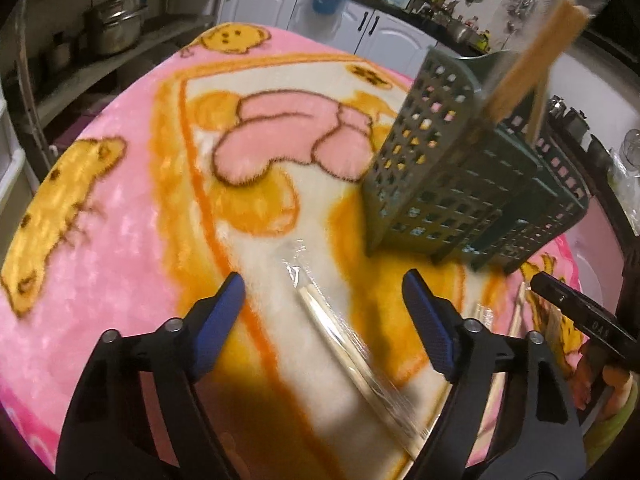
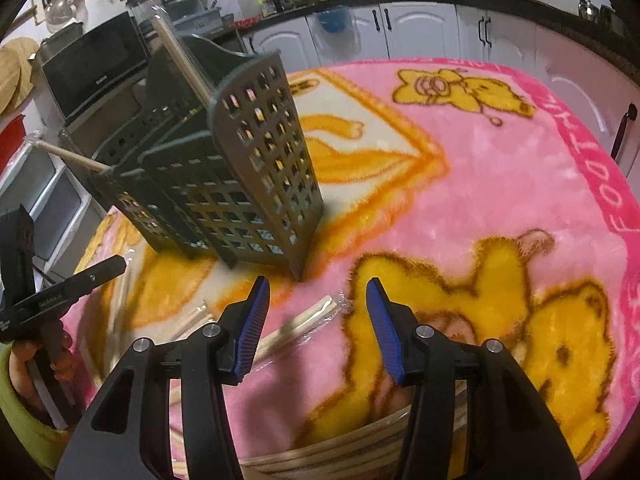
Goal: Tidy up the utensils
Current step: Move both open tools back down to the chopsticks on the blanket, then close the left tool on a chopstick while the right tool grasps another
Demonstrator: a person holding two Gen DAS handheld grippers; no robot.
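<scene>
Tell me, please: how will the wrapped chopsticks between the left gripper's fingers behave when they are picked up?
The chopsticks look thin and wooden, so probably stiff and light. Their clear wrapper shines, so it may slip on the pads. Lying on the soft blanket, they may sink in and roll slightly when the open left gripper closes.

Plastic-wrapped chopsticks lie flat near the upright green perforated caddy.

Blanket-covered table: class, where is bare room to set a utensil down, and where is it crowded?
Free: the pink blanket right of the green utensil caddy, up to the far edge. Crowded: the near strip before the caddy, strewn with wrapped chopsticks, where both claws hover.
</scene>
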